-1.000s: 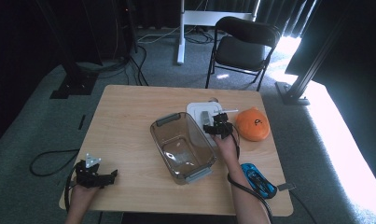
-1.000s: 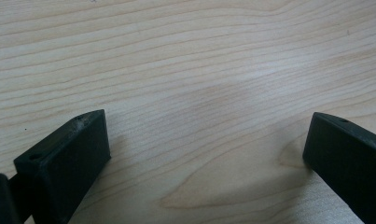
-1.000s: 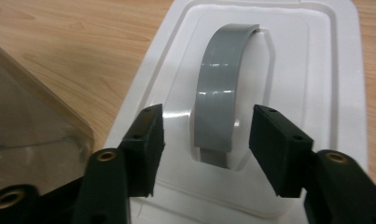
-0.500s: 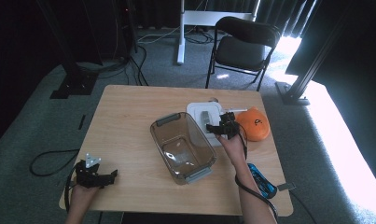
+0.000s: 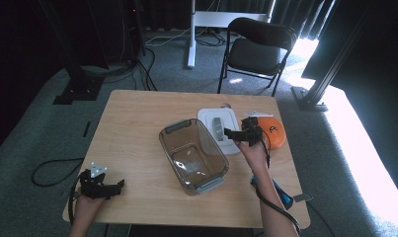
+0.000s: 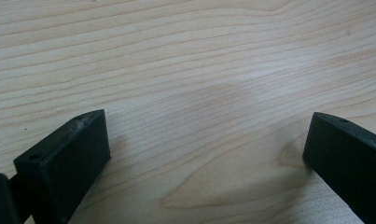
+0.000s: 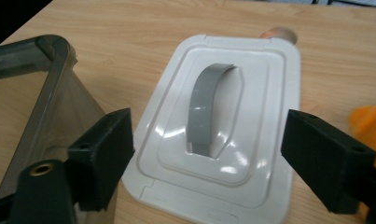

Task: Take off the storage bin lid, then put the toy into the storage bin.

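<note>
The right hand-held gripper (image 7: pixel 209 154), jaws wide apart and holding nothing, has shifted from the orange disc (image 5: pixel 273 131) to hover over the white lid (image 7: pixel 223 126), beside the bin (image 5: pixel 194 155).

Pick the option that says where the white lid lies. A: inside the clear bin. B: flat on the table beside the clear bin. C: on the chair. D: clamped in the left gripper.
B: the white lid lies flat on the table next to the clear bin, with the open right gripper poised over its grey handle.
</note>
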Available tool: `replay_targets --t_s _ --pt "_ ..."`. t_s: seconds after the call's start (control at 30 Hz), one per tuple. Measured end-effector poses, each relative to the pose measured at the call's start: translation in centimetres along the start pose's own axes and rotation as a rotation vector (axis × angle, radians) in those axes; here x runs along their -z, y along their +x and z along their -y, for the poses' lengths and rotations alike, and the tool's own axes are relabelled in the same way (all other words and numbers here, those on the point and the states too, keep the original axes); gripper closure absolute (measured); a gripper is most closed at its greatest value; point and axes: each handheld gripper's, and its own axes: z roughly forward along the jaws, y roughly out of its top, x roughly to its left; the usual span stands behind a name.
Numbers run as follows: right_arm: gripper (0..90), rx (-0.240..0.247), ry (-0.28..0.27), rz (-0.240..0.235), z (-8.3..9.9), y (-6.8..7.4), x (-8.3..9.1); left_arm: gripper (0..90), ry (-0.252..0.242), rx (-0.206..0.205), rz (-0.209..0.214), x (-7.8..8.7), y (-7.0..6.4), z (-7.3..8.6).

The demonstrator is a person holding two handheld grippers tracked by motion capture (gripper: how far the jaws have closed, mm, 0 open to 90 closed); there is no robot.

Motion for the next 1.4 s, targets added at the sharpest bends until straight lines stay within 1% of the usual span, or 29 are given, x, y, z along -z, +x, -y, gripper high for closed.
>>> replay_targets --t_s 0.03,0.13,0.23,0.27,0.3,0.43,0.5,0.63,0.67,0.7,0.8,0.87,0.93,1.03,1.1,1.17,1.2,1.3,1.33,1.4 --pt "12.2 0.006 0.001 0.000 0.0 -0.1 0.2 0.9 0.000 0.000 0.000 0.0 0.0 0.0" --pt "13.0 0.011 -0.012 0.004 -0.2 -0.4 0.9 0.9 0.000 0.000 0.000 0.0 0.0 0.0" --pt "13.7 0.020 -0.026 0.033 -0.2 -0.8 1.9 0.9 0.000 0.000 0.000 0.0 0.0 0.0" --pt "13.7 0.020 -0.026 0.033 -0.2 -0.8 1.9 0.9 0.000 0.000 0.000 0.0 0.0 0.0" --pt "13.7 0.020 -0.021 0.043 -0.2 -1.1 2.2 0.9 0.000 0.000 0.000 0.0 0.0 0.0" --pt "13.7 0.021 -0.012 0.057 0.0 -1.7 2.5 0.9 -0.001 0.001 -0.001 0.0 0.0 0.0" --pt "13.7 0.018 -0.012 0.059 0.0 -1.9 2.7 0.9 -0.001 0.001 -0.001 0.0 0.0 0.0" --pt "13.8 0.003 -0.015 0.091 0.6 -3.2 3.5 0.9 -0.001 0.001 -0.002 0.0 0.0 0.0" --pt "13.8 0.003 -0.015 0.091 0.6 -3.2 3.5 0.9 0.000 0.001 -0.001 0.0 0.0 0.0" --pt "13.8 0.004 -0.020 0.103 0.6 -3.4 3.6 0.9 0.000 0.002 -0.001 0.0 0.0 0.0" --pt "13.8 -0.007 -0.024 0.115 0.8 -4.0 4.0 0.9 -0.001 0.002 -0.001 0.0 0.0 0.0" --pt "13.8 -0.013 -0.016 0.122 0.9 -4.5 4.3 0.9 0.000 0.002 -0.002 0.0 0.0 0.0" --pt "13.8 -0.013 -0.015 0.126 0.9 -4.6 4.4 0.9 -0.001 0.002 -0.002 0.0 0.0 0.0" --pt "13.7 -0.025 -0.020 0.133 0.9 -5.1 4.8 0.9 0.001 0.001 -0.002 0.0 0.0 0.0" --pt "13.8 -0.026 -0.024 0.152 0.9 -5.6 5.3 0.9 0.001 0.000 -0.002 0.0 0.0 0.0" --pt "13.8 -0.026 -0.025 0.158 0.8 -5.8 5.5 0.9 0.002 -0.001 -0.003 0.0 0.0 0.0" --pt "13.8 -0.028 -0.026 0.171 0.9 -6.2 5.8 0.9 0.002 0.000 -0.003 0.0 0.0 0.0" --pt "13.8 -0.030 -0.030 0.181 0.9 -6.6 6.0 0.9 0.002 0.000 -0.003 0.0 0.0 0.0" --pt "13.8 -0.028 -0.026 0.203 0.9 -7.0 6.1 0.9 0.002 0.000 -0.003 0.0 0.0 0.0" --pt "14.4 -0.034 -0.019 0.214 0.8 -7.5 6.2 0.8 0.002 0.000 -0.003 0.0 0.0 0.0"
